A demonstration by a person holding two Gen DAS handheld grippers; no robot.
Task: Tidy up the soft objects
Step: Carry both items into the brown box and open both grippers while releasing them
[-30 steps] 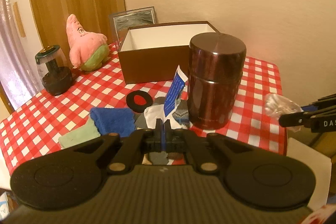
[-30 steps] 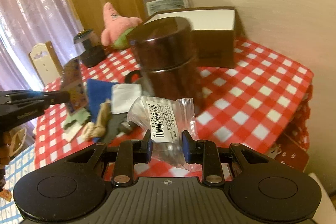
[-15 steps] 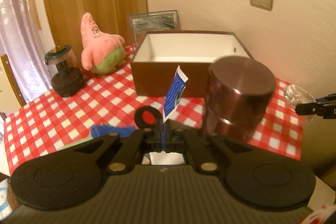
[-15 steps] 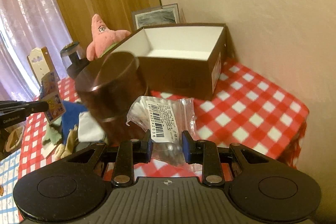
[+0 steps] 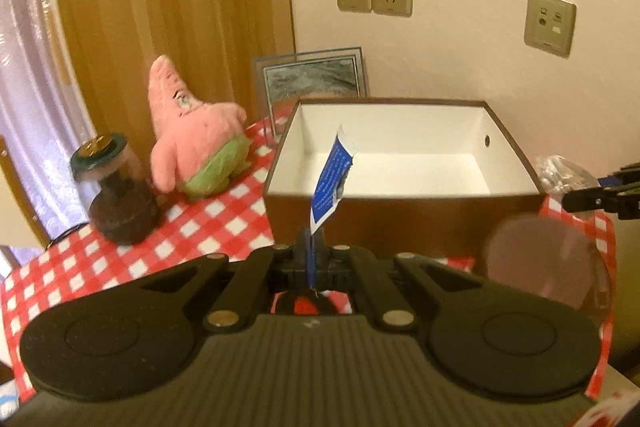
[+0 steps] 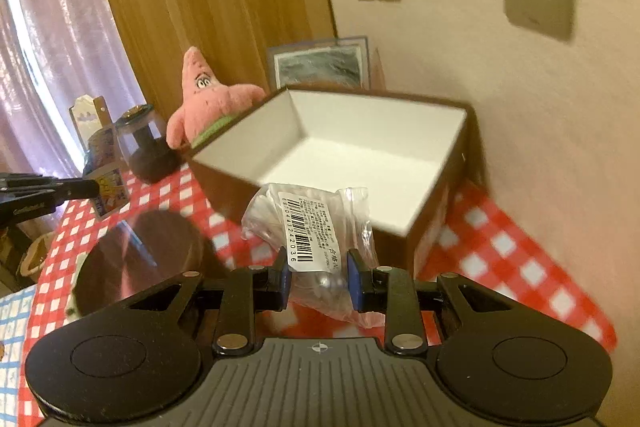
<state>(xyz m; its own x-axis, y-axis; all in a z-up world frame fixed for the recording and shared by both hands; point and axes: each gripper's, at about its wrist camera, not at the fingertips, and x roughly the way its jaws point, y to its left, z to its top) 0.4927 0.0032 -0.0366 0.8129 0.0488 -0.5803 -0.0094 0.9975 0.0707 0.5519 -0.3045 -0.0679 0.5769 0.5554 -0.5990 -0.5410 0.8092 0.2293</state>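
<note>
Crinkly clear plastic bag with a barcode label (image 6: 316,239) sits pinched in our right gripper (image 6: 320,277), near the open brown cardboard box (image 6: 440,199). We judge it light, soft and slippery, best held mid-body. Our left gripper (image 5: 310,251) is clamped on a thin blue-and-white paper packet (image 5: 334,179).

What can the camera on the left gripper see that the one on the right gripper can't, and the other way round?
Only the left wrist view shows the blue side of the thin packet pinched in the left gripper.

Only the right wrist view shows the barcode label on the clear plastic bag clamped in the right gripper, and the small white wooden piece by the curtain.

Both show the empty open box, the pink starfish plush, the framed picture, the dark jar, the brown canister lid and the checked tablecloth.
</note>
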